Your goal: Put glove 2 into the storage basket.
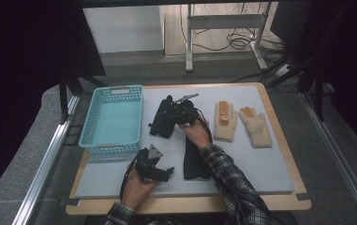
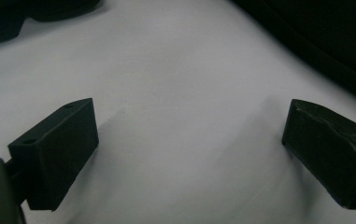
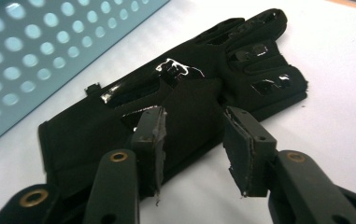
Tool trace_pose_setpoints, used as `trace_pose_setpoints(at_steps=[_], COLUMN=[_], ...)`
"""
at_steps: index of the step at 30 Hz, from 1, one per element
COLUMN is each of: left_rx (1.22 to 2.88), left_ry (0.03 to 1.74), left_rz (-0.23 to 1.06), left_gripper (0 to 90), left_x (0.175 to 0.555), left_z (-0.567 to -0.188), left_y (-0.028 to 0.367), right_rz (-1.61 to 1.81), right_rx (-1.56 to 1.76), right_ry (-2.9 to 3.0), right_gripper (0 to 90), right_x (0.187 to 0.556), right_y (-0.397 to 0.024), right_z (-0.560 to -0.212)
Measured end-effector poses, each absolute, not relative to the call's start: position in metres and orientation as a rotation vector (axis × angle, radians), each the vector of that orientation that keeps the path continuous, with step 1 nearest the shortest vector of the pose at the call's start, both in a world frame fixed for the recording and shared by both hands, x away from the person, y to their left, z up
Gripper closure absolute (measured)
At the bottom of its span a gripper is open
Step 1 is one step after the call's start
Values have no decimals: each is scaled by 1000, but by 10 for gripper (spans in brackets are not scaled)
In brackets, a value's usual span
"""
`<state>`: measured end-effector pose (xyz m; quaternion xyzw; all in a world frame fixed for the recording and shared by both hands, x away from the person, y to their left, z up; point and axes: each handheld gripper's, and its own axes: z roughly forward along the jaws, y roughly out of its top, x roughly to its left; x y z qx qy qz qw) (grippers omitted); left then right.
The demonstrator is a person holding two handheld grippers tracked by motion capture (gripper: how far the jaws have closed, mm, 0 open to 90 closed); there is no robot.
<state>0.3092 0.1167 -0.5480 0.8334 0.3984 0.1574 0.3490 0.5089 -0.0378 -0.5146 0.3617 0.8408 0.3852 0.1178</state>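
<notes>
A black glove [image 1: 163, 119] lies on the grey mat [image 1: 260, 164] just right of the teal basket [image 1: 88, 123]. My right gripper [image 1: 180, 113] sits at its right edge. In the right gripper view the jaws stand apart over that glove [image 3: 241, 60], and my right gripper [image 3: 192, 128] has a raised fold of fabric in the gap; the pads do not press on it. A second black glove [image 1: 194, 161] lies nearer, partly under the right forearm. My left gripper [image 1: 163, 172] rests low over the mat near the front. In its own view my left gripper [image 2: 189, 144] is wide open on bare mat.
Two cream gloves [image 1: 225, 123] [image 1: 256, 127] lie side by side at the back right of the mat. The perforated wall of the basket [image 3: 26, 56] stands close behind the black glove. A dark glove edge [image 2: 334, 42] shows past the left jaws. A metal rail [image 1: 45, 164] runs along the table's left.
</notes>
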Motion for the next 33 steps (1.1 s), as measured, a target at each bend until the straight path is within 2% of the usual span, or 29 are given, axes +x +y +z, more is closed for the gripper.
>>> trace_pose_setpoints(at_steps=[4, 6, 7, 8, 9, 10, 11, 22, 33], left_rx=[2159, 2160, 2160, 2159, 2159, 2159, 2159, 2162, 2157], left_ry=[1032, 1033, 1033, 1032, 1032, 1032, 1032, 1034, 1033], left_rz=[402, 400, 400, 397, 397, 396, 396, 393, 396], left_gripper=[44, 45, 45, 45, 45, 45, 45, 45, 45], left_x=[310, 310, 310, 310, 310, 310, 310, 310, 310], left_z=[-548, -548, -548, -548, -548, -548, -548, -548, -548], left_y=[117, 117, 117, 117, 117, 117, 117, 117, 117], right_rz=[1019, 997, 997, 982, 982, 981, 977, 1069, 1196], right_rx=[1055, 1040, 1040, 1032, 1032, 1020, 1022, 1015, 955], right_ry=[2480, 2467, 2467, 2462, 2462, 2479, 2484, 2491, 2495], right_gripper=[552, 623, 623, 731, 731, 830, 851, 872, 873], right_x=[510, 510, 510, 509, 509, 509, 509, 504, 478], right_y=[-28, -27, -27, -27, -27, -27, -26, -36, -53], right_z=[-526, -528, -528, -528, -528, -528, -527, -511, -473])
